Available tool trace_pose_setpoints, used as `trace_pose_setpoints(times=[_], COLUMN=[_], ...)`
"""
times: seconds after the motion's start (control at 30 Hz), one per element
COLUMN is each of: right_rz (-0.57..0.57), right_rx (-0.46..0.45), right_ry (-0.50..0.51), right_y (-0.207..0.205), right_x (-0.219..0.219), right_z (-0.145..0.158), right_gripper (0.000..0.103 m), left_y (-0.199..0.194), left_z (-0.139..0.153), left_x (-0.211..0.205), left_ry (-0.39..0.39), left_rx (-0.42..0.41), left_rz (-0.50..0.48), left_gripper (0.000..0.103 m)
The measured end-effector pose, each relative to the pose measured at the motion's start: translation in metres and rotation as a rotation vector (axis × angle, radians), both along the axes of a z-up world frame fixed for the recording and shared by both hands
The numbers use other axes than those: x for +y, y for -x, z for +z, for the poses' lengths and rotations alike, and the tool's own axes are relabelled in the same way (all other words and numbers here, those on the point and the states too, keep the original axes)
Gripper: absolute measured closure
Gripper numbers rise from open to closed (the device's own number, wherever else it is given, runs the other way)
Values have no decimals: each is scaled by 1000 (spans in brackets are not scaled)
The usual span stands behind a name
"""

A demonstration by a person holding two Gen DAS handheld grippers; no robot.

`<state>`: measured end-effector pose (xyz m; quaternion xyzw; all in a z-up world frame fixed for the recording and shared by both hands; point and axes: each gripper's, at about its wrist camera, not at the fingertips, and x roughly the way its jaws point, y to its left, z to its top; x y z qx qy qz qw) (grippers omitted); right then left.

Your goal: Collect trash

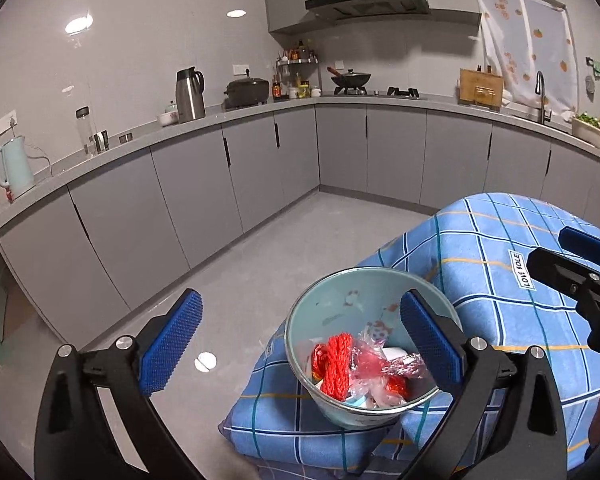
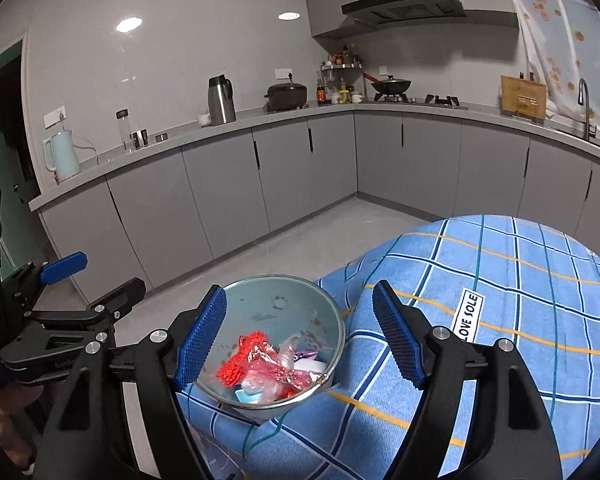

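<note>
A pale blue-green bin (image 1: 342, 296) (image 2: 268, 296) stands at the near left edge of a table under a blue plaid cloth (image 1: 492, 264) (image 2: 500, 304). It holds trash: a red net (image 1: 338, 364) (image 2: 236, 362), crumpled clear and pink wrappers (image 1: 374, 364) (image 2: 278, 372) and white scraps. My left gripper (image 1: 300, 344) is open and empty, its right finger over the bin's right rim. My right gripper (image 2: 300, 336) is open and empty, its left finger at the bin's left rim. Each gripper shows at the edge of the other's view.
Grey kitchen cabinets (image 1: 204, 192) run along the far walls with a kettle (image 1: 14, 172), a steel thermos (image 1: 190, 94), pots, a stove and a sink tap (image 1: 542, 96) on the counter. Grey floor (image 1: 260, 264) lies to the left of the table.
</note>
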<state>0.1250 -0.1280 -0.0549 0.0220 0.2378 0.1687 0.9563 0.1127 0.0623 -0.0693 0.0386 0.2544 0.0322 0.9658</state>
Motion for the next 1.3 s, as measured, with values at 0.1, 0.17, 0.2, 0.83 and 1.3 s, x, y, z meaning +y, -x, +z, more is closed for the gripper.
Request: trace_pose_setpoints(times=[0.1,0.17,0.2,0.83,1.3], right_rz=[-4,-5,-6,-5,-5], right_rx=[-10,-10,-10,-13,-16], right_ry=[-5,-9,-11,-17,-20], right_y=[2,3,3,6,6], right_x=[-1,-2,-2,-4,-3], right_z=[3,4,4,8,10], right_gripper=[24,24,24,24,24], left_y=[2,3,4,4,3], left_z=[3,4,6,8,7], left_x=[1,1,2,6,6], left_ry=[3,4,5,12,8], left_rx=[-8,-12,-14,-19,-16], left_rz=[-2,-1,-1,2,0], left_gripper=[6,6,6,6,6])
